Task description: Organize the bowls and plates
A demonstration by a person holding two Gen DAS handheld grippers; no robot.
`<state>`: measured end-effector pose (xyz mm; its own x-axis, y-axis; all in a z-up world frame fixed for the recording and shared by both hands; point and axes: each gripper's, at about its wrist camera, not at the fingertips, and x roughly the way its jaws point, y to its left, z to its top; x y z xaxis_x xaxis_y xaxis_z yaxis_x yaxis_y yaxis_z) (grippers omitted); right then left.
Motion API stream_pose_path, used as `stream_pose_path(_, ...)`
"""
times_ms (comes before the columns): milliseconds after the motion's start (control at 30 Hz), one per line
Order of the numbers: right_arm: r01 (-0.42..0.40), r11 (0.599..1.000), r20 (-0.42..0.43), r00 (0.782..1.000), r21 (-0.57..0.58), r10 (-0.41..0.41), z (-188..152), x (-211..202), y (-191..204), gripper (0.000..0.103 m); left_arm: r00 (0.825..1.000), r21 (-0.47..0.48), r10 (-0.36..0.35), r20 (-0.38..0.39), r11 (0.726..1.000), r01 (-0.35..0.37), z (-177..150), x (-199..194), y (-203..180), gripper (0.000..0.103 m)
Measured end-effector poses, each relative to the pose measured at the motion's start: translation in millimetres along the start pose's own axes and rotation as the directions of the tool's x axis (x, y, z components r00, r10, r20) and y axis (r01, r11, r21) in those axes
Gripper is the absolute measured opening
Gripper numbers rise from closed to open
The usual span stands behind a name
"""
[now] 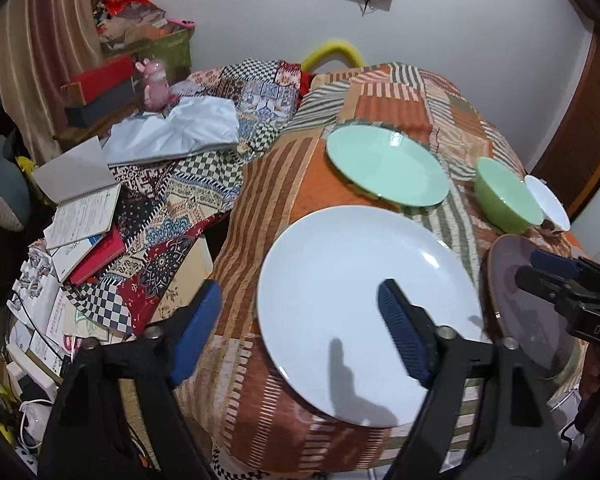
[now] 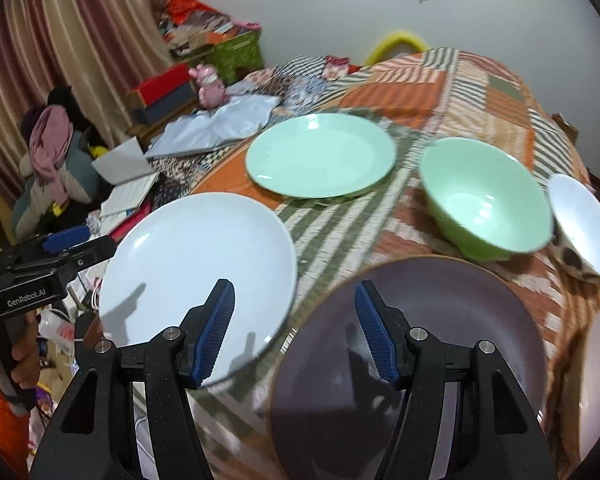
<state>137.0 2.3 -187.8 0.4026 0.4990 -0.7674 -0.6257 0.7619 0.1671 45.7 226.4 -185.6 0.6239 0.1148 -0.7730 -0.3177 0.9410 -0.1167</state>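
blue ribbed pads of the left gripper (image 1: 300,332) fill the bottom of the left wrist view, jaws spread wide, holding nothing, one pad hanging over the round white plate (image 1: 364,292) at lower centre. moving right, the right gripper (image 2: 294,332) is just as wide and empty, straddling the gap between that white plate and the brown-rimmed grey plate (image 2: 440,344) at lower right. mint green plate (image 2: 320,156) sits upper centre, green bowl (image 2: 484,196) and small white bowl (image 2: 584,224) at right, all apart on the patchwork cloth (image 2: 480,88). best play, i'd say: slide one finger under a rim, pinch, stack like with like.
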Motion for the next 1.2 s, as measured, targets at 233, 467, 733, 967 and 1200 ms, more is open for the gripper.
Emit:
stream_pose_path(233, -0.035, 0.999, -0.092, 0.995, -0.021, 0.033, 4.7, 30.7, 7.3, 0.037, 0.996, -0.020, -0.030, -0.081, 0.999, 0.028, -4.3, 20.3, 18.0, 0.047)
stream_pose_path(467, -0.048, 0.999, -0.150, 0.988, -0.005, 0.046, 7.0, 45.4, 5.4, 0.027, 0.990, -0.035, -0.074, -0.119, 0.997, 0.071, -10.7, 27.1, 21.6, 0.036)
stream_pose_path(733, -0.030, 0.999, -0.179, 0.984, -0.038, 0.023, 6.9, 54.0, 11.4, 0.028, 0.984, -0.032, -0.099, -0.147, 0.995, 0.096, -15.1, 33.6, 18.0, 0.033)
stream_pose_path(967, -0.038, 0.999, -0.195, 0.980, -0.026, 0.032, 9.4, 58.3, 13.3, 0.028, 0.980, -0.048, -0.108, -0.167, 0.994, 0.101, -21.6, 34.9, 18.6, 0.028)
stream_pose_path(1200, -0.084, 0.996, -0.212, 0.974, -0.017, 0.079, 3.5, 59.9, 19.5, 0.028, 0.984, -0.073, -0.080, -0.160, 0.995, 0.069, -20.5, 32.5, 31.0, 0.028)
